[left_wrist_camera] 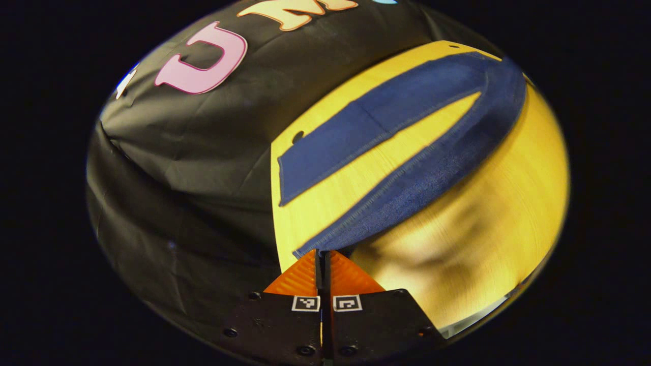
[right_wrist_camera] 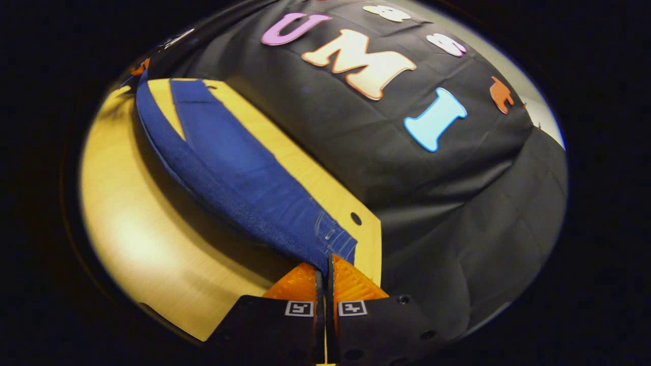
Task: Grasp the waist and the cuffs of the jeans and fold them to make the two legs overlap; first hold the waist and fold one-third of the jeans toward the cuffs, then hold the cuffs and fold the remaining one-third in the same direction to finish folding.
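Both grippers sit pinched nearly closed on denim: left gripper (left_wrist_camera: pixel 323 252) nips the near leg's cuff corner, right gripper (right_wrist_camera: pixel 325 264) nips the waist edge by the belt loops. Jeans (right_wrist_camera: pixel 244 168) lie on the yellow table (right_wrist_camera: pixel 127 229), near leg lifted w/ shadow under it, far leg flat, legs apart. Leg-overlap fold just starting; both thirds folds left.

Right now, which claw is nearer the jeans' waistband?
Right. The right claw is clamped on the waistband of the jeans. The left claw grips a cuff at the far end.
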`<state>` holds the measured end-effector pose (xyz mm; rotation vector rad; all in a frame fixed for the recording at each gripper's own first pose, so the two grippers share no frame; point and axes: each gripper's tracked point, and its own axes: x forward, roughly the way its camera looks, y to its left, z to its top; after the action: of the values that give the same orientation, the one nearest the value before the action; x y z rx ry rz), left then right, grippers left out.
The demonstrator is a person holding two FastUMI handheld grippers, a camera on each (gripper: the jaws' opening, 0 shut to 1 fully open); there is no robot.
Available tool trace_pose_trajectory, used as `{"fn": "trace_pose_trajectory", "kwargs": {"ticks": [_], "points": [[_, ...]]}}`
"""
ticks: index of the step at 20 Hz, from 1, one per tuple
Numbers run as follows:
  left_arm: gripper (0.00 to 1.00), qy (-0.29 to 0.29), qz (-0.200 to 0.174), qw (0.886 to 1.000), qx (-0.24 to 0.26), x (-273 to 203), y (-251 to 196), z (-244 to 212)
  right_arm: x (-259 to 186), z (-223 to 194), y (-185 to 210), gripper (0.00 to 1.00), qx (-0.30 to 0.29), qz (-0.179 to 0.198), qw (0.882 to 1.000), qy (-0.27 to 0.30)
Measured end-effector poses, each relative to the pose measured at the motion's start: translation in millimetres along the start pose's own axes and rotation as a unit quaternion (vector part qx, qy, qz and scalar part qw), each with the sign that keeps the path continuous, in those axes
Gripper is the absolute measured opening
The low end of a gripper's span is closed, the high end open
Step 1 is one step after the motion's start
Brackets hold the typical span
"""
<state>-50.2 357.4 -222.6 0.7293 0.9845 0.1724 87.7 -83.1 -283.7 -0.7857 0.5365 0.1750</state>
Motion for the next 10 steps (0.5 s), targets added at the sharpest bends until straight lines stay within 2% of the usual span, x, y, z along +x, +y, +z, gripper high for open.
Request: {"fn": "trace_pose_trajectory", "kwargs": {"ticks": [3,8,10], "points": [[0.0,-0.029,0.008,0.999,-0.042,26.1,29.1,46.2,23.1,28.7,-10.8,0.03,0.037,-0.03,0.999,-0.008],[0.0,-0.063,0.013,0.997,-0.053,75.4,57.2,106.9,59.2,57.6,-24.5,0.04,0.06,-0.065,0.996,-0.007],[0.0,-0.072,0.001,0.995,-0.064,94.6,59.2,122.9,74.0,66.5,-27.2,0.03,0.067,-0.075,0.995,-0.005]]}}
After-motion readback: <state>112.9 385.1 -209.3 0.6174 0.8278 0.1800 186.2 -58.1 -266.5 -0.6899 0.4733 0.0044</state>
